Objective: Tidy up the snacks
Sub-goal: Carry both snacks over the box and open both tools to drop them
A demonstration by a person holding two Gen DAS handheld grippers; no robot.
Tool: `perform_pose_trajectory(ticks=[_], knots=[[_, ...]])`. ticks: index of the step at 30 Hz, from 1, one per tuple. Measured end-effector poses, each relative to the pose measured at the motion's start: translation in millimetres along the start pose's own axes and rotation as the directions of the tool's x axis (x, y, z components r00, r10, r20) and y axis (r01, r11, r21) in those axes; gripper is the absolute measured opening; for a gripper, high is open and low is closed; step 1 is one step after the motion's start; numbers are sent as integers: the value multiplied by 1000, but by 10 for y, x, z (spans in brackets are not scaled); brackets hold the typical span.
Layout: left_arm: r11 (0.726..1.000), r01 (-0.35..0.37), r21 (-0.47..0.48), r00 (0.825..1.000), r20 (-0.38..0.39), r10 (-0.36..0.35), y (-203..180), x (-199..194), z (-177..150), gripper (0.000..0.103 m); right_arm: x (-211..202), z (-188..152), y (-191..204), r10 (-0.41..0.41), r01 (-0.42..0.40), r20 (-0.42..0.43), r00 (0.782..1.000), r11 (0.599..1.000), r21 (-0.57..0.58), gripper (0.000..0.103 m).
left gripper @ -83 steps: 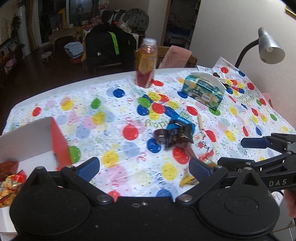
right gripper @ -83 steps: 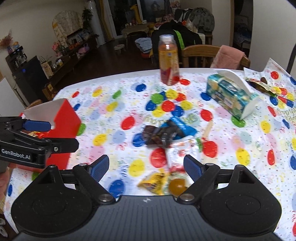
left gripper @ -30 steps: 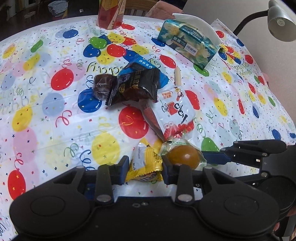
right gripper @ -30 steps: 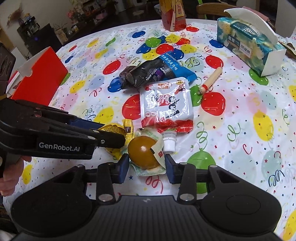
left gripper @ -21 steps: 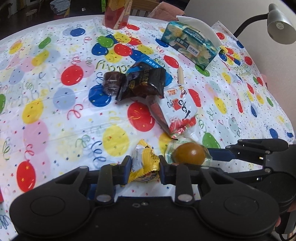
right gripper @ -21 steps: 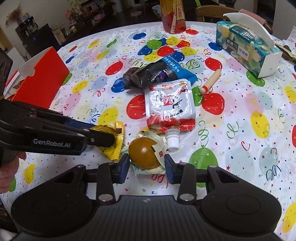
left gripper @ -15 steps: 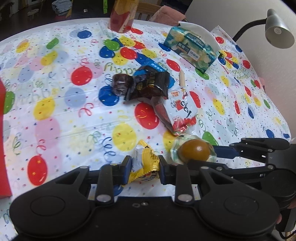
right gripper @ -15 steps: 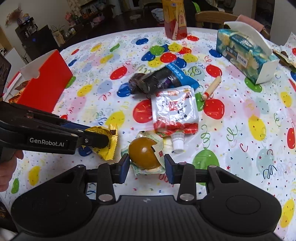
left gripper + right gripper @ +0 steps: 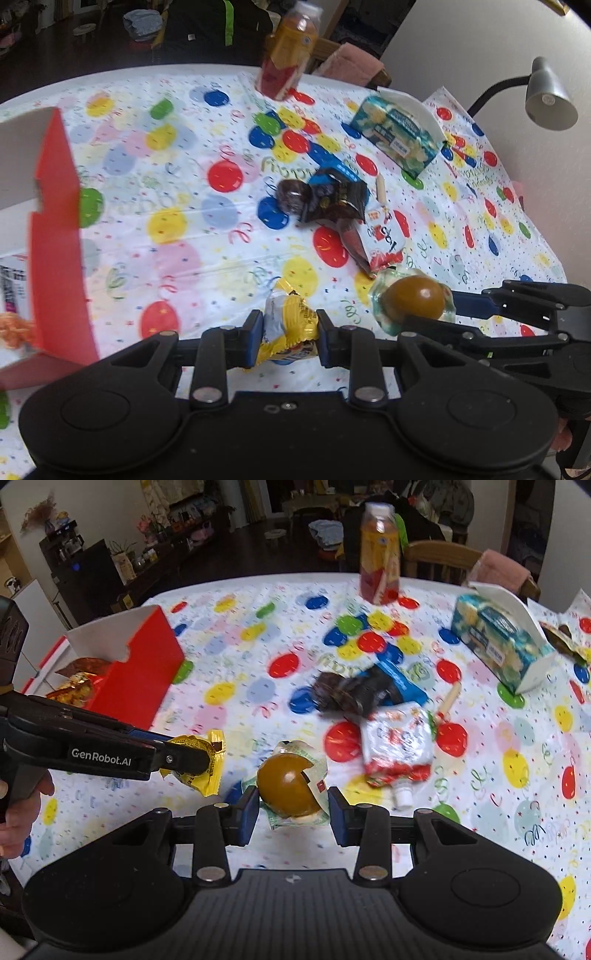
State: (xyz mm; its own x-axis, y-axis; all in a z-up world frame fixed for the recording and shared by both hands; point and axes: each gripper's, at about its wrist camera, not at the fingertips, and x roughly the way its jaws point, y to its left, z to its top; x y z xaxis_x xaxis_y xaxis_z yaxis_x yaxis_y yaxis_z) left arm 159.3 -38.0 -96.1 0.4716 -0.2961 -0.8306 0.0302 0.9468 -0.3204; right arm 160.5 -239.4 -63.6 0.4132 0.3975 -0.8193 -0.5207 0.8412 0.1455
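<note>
While both tools are raised over the surface (image 9: pixel 236 657), the scene reads so:
Left hand-held gripper (image 9: pixel 284 334): clenched on a yellow snack packet (image 9: pixel 290 323), held between its blue pads.
Right hand-held gripper (image 9: pixel 293 812): grasping a brown egg in clear wrap (image 9: pixel 288 784).
Red box (image 9: pixel 142 664): left of both, open, snacks inside.
Loose snacks: dark packets (image 9: pixel 354 694) and a white-red pouch (image 9: pixel 397 746) ahead.

We see a juice bottle (image 9: pixel 380 554) upright near the table's far edge and a tissue box (image 9: pixel 502 642) toward its far right corner.
</note>
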Motion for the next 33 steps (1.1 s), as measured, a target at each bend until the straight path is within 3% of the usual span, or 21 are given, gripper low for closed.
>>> perform_pose_trajectory(ticks=[11, 16, 33], knots=[[1000, -8, -15, 999, 46, 9, 425, -536, -33, 27, -118, 178, 650, 26, -24, 38, 999, 998, -50, 39], [999, -35, -15, 997, 74, 36, 631, -772, -62, 27, -121, 278, 956, 45, -41, 55, 997, 997, -73, 34], [991, -110, -79, 985, 125, 119, 1498, -1296, -136, 27, 153, 658, 1816, 95, -80, 87, 992, 983, -163, 33]])
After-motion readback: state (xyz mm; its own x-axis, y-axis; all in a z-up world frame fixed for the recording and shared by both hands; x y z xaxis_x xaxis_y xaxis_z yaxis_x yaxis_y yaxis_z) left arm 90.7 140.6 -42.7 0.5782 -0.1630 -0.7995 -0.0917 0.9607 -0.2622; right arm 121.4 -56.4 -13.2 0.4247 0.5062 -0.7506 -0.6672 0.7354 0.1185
